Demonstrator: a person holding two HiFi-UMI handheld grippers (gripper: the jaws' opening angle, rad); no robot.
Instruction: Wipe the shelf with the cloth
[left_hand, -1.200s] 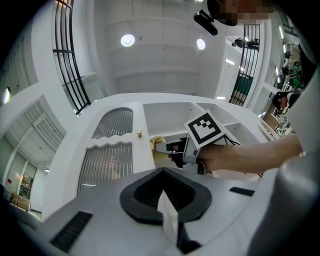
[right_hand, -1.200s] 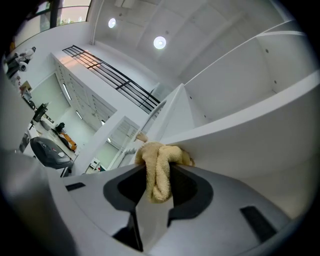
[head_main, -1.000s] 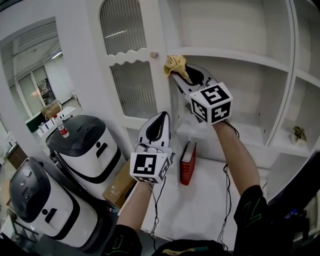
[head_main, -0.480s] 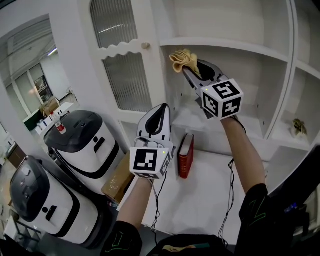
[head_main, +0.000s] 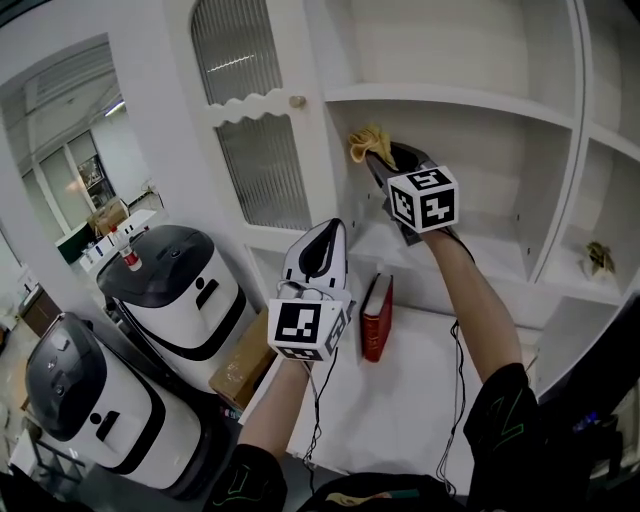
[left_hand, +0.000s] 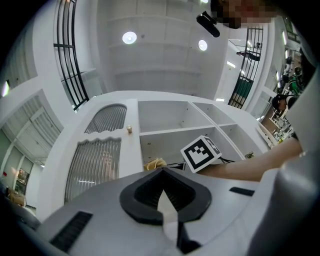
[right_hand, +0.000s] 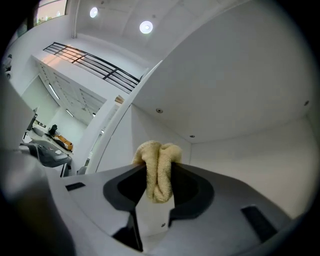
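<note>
Most of the cloth (right_hand: 159, 172) sat buried between the jaws of the right claw (head_main: 376, 158); only its bunched top showed. We could not tell whether it touched the shelf (head_main: 450, 97) above. The cardboard box (head_main: 238, 370) ran behind the left forearm (head_main: 280, 400), its right end hidden. The nearer white machine (head_main: 95, 420) was cut off by the bottom edge. A small brownish thing (head_main: 600, 262) on the right-hand shelf (head_main: 585, 292) was too small to name.

A red hardback book (head_main: 377, 318) stands upright just below centre; two white-and-black rounded machines (head_main: 175, 290) sit at eight o'clock, a brown cardboard box (head_main: 240, 368) at seven.
</note>
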